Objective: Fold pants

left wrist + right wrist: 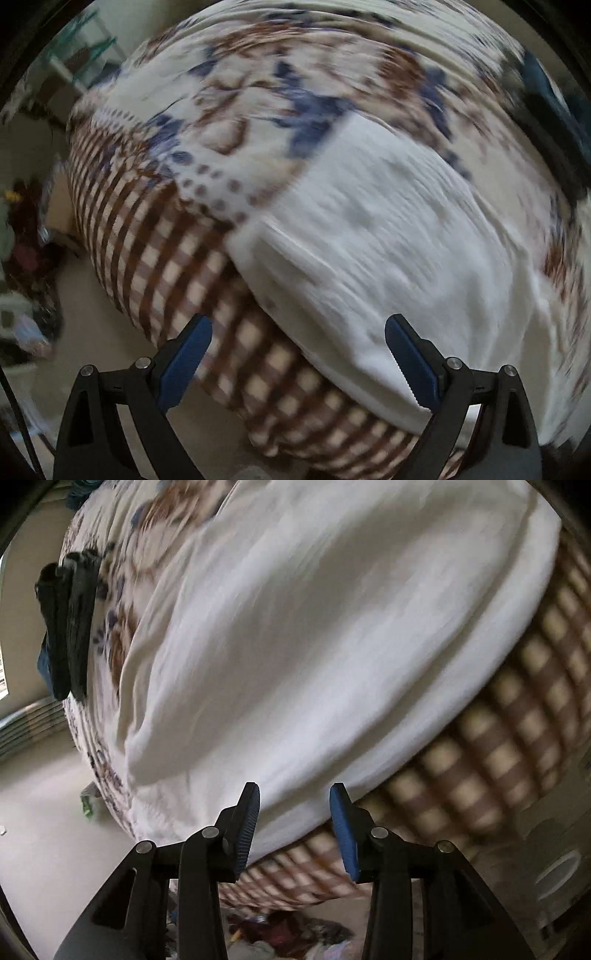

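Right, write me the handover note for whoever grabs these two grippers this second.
Left gripper: open, holding nothing, above the bed's near edge beside the white pants.
Right gripper: open, empty, at the pants' near edge.
The pants lie spread on the floral bedspread, reaching the brown checked border. Both views are blurred, so whether any fold is already made cannot be told.
Dark folded clothes sit at the bed's far edge.
Left to do: grip the pants' edge and fold.
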